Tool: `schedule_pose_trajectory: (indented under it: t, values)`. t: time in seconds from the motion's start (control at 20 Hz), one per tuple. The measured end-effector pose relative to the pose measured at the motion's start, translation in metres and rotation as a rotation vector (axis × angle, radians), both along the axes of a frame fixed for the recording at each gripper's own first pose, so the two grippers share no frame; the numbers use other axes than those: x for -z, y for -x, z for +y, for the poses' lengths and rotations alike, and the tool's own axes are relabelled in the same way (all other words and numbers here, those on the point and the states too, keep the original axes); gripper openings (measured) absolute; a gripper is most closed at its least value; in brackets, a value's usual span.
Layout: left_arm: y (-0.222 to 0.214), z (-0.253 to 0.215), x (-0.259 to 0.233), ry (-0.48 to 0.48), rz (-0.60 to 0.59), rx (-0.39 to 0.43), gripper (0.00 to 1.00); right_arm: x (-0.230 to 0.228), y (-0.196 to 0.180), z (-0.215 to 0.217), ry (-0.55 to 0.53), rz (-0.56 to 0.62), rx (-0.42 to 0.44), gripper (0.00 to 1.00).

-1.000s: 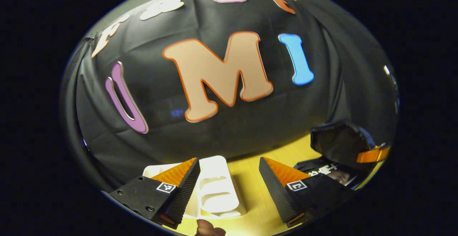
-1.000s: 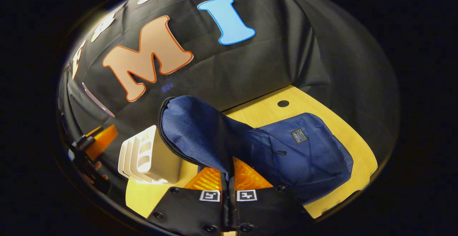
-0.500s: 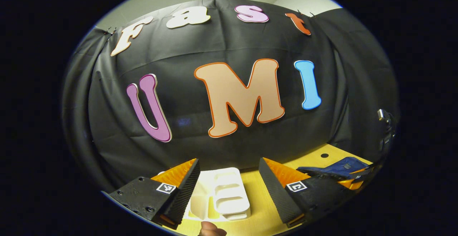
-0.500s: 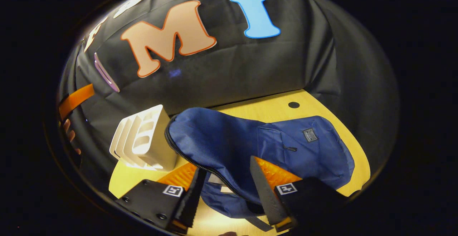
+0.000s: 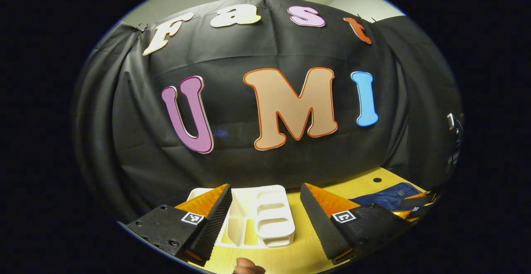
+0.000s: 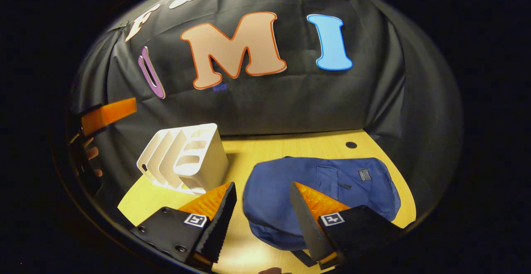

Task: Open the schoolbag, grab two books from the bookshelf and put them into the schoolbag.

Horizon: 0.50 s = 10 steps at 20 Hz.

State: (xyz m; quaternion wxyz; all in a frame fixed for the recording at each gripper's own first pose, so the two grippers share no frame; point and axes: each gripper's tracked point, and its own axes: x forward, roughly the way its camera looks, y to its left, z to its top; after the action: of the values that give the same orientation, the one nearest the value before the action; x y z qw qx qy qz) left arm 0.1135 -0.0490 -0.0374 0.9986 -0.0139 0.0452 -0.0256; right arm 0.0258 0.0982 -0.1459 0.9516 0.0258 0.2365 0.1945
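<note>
I'm holding my left gripper (image 5: 265,216) level with its fingers spread wide, gripping nothing; my right gripper (image 6: 262,220) is likewise gaping apart and tilting downward.

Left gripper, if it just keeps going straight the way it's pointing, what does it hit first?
Probably the white bookshelf: it stands on the table right between the open fingers of the left gripper. Behind it hangs the booth's black wall. How far off the shelf is, the view cannot settle.
</note>
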Motion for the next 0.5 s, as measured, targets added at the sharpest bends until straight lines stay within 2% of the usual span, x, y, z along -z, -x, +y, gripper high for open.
schedule_pose_trajectory:
  t: [0.1, 0.15, 0.2, 0.25, 0.3, 0.35, 0.4, 0.45, 0.5]
  values:
    - [0.006, 0.004, 0.006, -0.001, 0.014, -0.008, 1.0, -0.015, 0.003, 0.0, 0.009, -0.041, -0.004, 0.81]
    - [0.01, 0.006, 0.006, 0.007, 0.016, -0.012, 0.95, -0.026, 0.004, -0.001, 0.009, -0.064, -0.001, 0.81]
    - [0.013, 0.007, 0.006, 0.015, 0.015, -0.018, 0.95, -0.037, 0.003, -0.001, 0.005, -0.091, 0.005, 0.81]
    - [0.015, 0.009, 0.005, 0.023, 0.014, -0.028, 1.0, -0.05, 0.004, -0.005, 0.003, -0.119, 0.016, 0.81]
    - [0.018, 0.01, 0.003, 0.029, 0.01, -0.032, 1.0, -0.065, 0.004, -0.006, -0.003, -0.147, 0.026, 0.88]
    - [0.021, 0.011, 0.001, 0.031, 0.006, -0.035, 1.0, -0.076, 0.004, -0.007, -0.012, -0.168, 0.032, 0.85]
    - [0.024, 0.011, -0.002, 0.026, 0.001, -0.034, 1.0, -0.086, 0.005, -0.006, -0.021, -0.183, 0.035, 0.93]
    - [0.025, 0.011, -0.006, 0.023, -0.011, -0.033, 0.96, -0.095, 0.006, -0.006, -0.027, -0.201, 0.039, 0.94]
    - [0.026, 0.011, -0.007, 0.014, -0.012, -0.033, 0.96, -0.106, 0.006, -0.006, -0.031, -0.221, 0.047, 0.94]
